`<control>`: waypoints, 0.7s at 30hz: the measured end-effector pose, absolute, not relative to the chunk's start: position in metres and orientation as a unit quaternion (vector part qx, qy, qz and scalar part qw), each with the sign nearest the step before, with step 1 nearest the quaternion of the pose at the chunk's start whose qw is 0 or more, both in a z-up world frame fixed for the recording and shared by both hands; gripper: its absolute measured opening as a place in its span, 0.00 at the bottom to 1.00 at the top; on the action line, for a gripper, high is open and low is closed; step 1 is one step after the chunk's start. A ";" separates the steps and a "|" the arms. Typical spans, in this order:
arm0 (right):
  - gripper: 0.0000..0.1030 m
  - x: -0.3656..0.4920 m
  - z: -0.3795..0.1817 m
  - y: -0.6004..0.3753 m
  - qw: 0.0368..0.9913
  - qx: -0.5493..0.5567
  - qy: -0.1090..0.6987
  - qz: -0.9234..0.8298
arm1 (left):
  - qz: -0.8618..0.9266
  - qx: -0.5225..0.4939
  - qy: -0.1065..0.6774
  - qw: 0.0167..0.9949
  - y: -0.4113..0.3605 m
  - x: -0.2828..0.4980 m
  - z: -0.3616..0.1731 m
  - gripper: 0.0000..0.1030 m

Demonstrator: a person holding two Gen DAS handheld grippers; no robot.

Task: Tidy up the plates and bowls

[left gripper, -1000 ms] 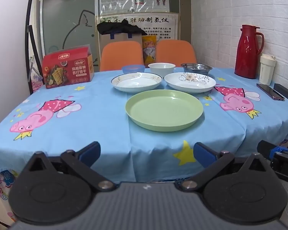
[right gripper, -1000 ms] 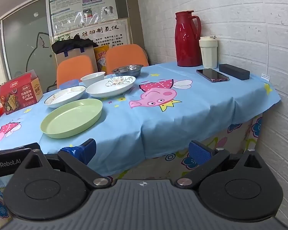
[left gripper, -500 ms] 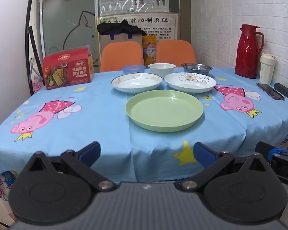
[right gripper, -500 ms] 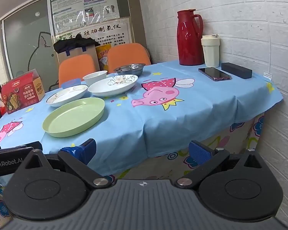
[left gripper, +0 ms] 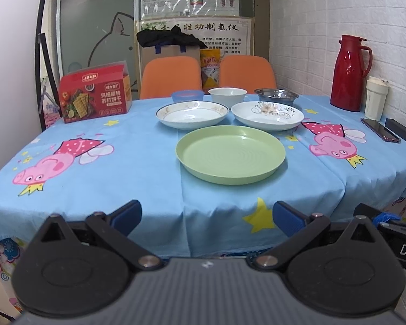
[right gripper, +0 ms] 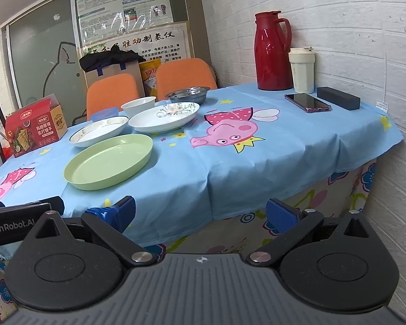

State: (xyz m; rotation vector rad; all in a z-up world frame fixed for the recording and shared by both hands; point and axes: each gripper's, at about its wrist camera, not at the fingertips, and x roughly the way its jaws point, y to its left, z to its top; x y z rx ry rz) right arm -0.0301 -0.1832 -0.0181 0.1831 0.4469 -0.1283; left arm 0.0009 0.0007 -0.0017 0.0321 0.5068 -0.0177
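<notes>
Along the bottom of both wrist views, the left gripper (left gripper: 207, 212) and the right gripper (right gripper: 200, 211) hang short of the counter (left gripper: 138, 178) edge, each with its blue-padded fingers (left gripper: 127, 215) spread wide, holding nothing and touching nothing. Judging by this, the task has not begun: no dish is stacked, and the step in hand is the approach.

Nearest, at the centre of the left view, lies the green plate (left gripper: 231, 153), flat on the blue cartoon cloth. Just beyond it sit two white plates side by side: the gold-rimmed plate (left gripper: 192, 111) to the left and the flower-patterned plate (left gripper: 268, 111) to the right. Behind them, in a row, stand the blue bowl (left gripper: 187, 96), the white bowl (left gripper: 227, 95) and the steel bowl (left gripper: 277, 96).

The next move likely calls for carrying one gripper forward over the counter, lowering its fingers astride a plate rim, and pinching firmly; the shallow rims may slip. A phone (right gripper: 307, 102) lies well apart, at the right of the right view.
</notes>
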 end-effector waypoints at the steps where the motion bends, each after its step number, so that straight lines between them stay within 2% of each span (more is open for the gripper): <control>1: 0.88 -0.030 -0.018 -0.182 0.969 0.090 0.222 -0.063 | -0.009 0.016 0.251 0.968 0.000 0.001 -0.002 1.00; 21: 0.88 -0.029 -0.020 -0.180 0.969 0.087 0.226 -0.058 | -0.010 0.016 0.256 0.966 -0.001 0.002 -0.004 1.00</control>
